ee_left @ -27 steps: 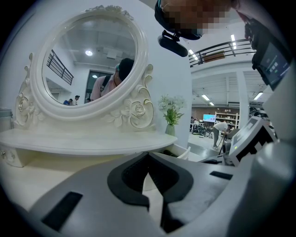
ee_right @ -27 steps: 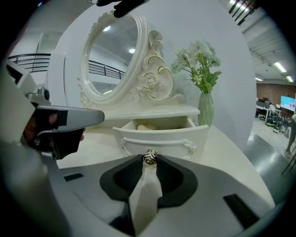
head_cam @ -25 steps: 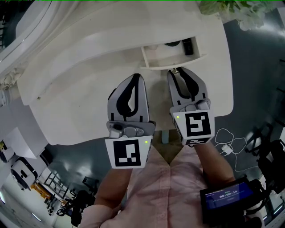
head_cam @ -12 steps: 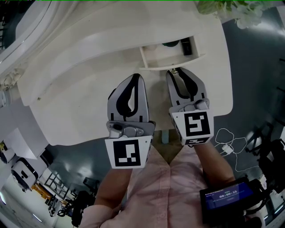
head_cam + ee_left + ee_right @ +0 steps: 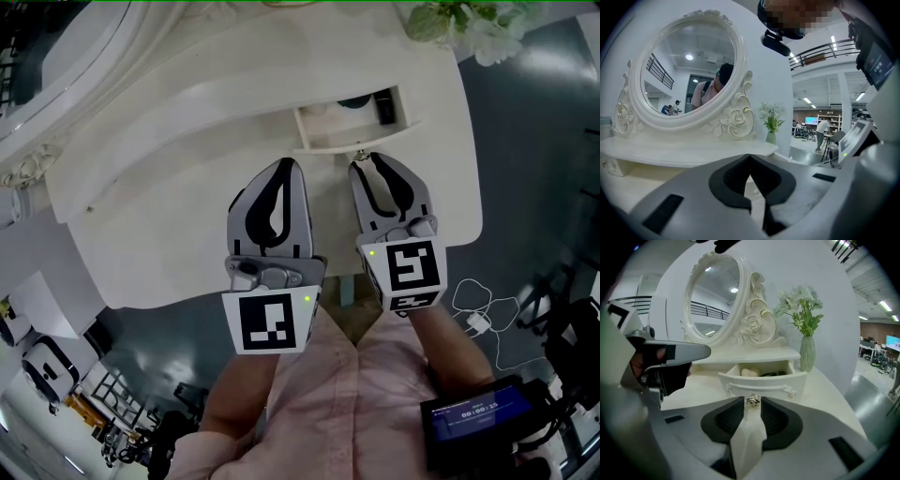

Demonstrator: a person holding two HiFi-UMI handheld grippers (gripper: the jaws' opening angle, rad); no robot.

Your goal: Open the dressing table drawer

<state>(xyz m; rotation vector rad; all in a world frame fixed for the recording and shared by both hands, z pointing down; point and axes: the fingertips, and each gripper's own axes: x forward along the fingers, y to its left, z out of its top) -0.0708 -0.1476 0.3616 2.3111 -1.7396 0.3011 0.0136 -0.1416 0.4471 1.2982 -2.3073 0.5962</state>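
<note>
The white dressing table's small drawer [image 5: 349, 142] [image 5: 761, 383] stands pulled out, with a pale object and dark items inside. Its metal knob [image 5: 753, 401] [image 5: 360, 155] sits between the tips of my right gripper [image 5: 362, 161] [image 5: 753, 402]. The tips touch it on both sides while the jaws are opening slightly. My left gripper [image 5: 287, 165] [image 5: 750, 155] hovers shut and empty over the table top, to the left of the drawer.
An ornate oval mirror [image 5: 684, 70] [image 5: 715, 296] rises behind the shelf above the drawer. A vase of white flowers [image 5: 806, 352] [image 5: 459, 23] stands at the table's right end. The table top [image 5: 187, 216] spreads to the left. Cables lie on the floor [image 5: 483, 314].
The table has shifted slightly left and down in the head view. Both grippers keep their places, and the right one stays at the knob of the open drawer.
</note>
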